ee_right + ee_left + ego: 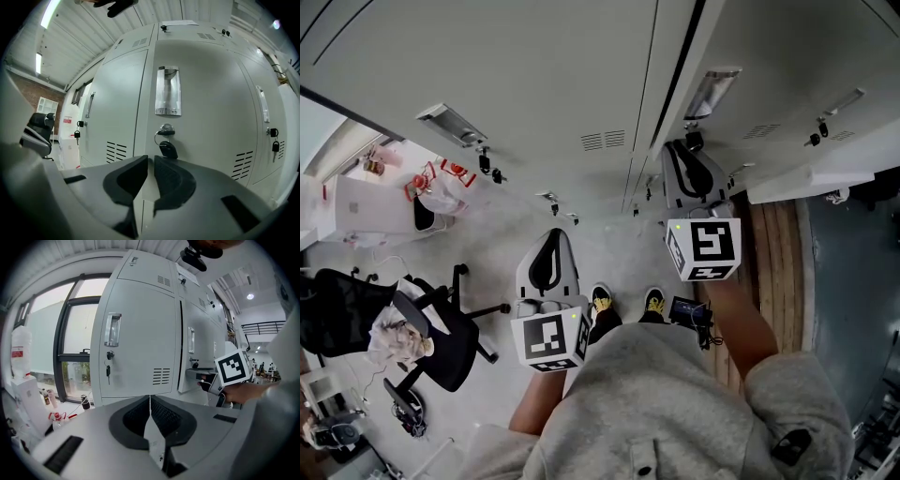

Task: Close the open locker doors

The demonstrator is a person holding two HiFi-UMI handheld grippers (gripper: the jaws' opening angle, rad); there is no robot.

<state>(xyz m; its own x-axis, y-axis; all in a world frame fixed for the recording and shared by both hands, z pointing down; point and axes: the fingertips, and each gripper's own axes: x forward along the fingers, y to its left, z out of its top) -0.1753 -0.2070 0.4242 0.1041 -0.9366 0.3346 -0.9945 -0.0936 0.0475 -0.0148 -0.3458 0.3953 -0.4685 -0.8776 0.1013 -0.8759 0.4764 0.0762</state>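
Ajar door (206,117), upright, was recorded straight ahead of the nearer right gripper (151,159), jaws slightly parted and empty; left gripper (150,397) was held clenched, empty, farther back.

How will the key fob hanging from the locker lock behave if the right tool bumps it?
The key fob hangs loose on a ring below the lock, so it probably just swings aside. It looks small, likely light, and may tap the locker door.

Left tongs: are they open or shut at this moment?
Shut: in the left gripper view the left tongs have their pads pressed together, nothing between them.
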